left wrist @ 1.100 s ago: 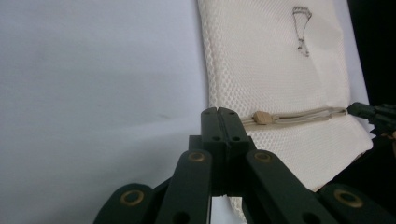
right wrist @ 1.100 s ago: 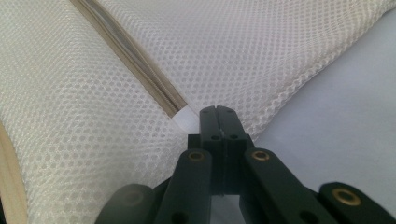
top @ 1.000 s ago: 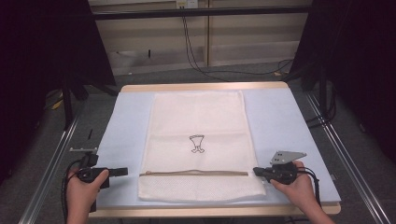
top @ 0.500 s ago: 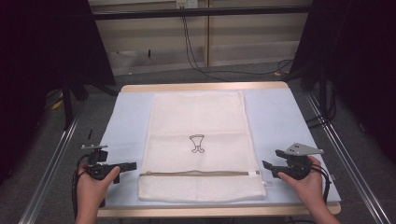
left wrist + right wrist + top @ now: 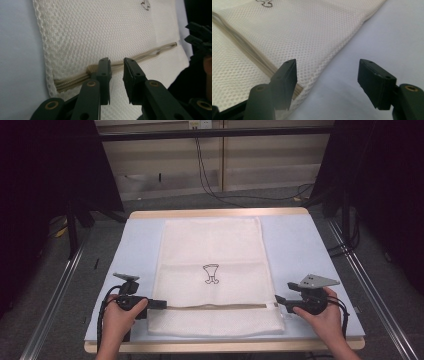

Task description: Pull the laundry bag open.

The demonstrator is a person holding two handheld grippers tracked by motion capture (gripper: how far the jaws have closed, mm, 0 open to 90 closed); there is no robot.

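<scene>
A white mesh bag (image 5: 212, 250) lies flat on the light blue table mat (image 5: 300, 245), with a black drawing (image 5: 211, 273) at its middle. A tan zipper (image 5: 215, 306) crosses the bag near the front edge and bows slightly. My left gripper (image 5: 161, 304) reaches over the zipper's left end; in the left gripper view its jaws (image 5: 116, 75) stand a narrow gap apart above the zipper (image 5: 150, 53), holding nothing. My right gripper (image 5: 278, 299) sits at the bag's right edge, wide open (image 5: 327, 75), one jaw over the mesh by the zipper (image 5: 244, 50), the other over bare mat.
The wooden table edge (image 5: 220, 346) runs just behind both hands. Metal rails (image 5: 55, 295) flank the table on both sides. Cables (image 5: 210, 175) hang down the back wall, and dark curtains stand on each side.
My left gripper has slid right from the bare mat onto the bag's zipper end. My right gripper has edged left to the bag's right edge. The zipper line now bows slightly.
</scene>
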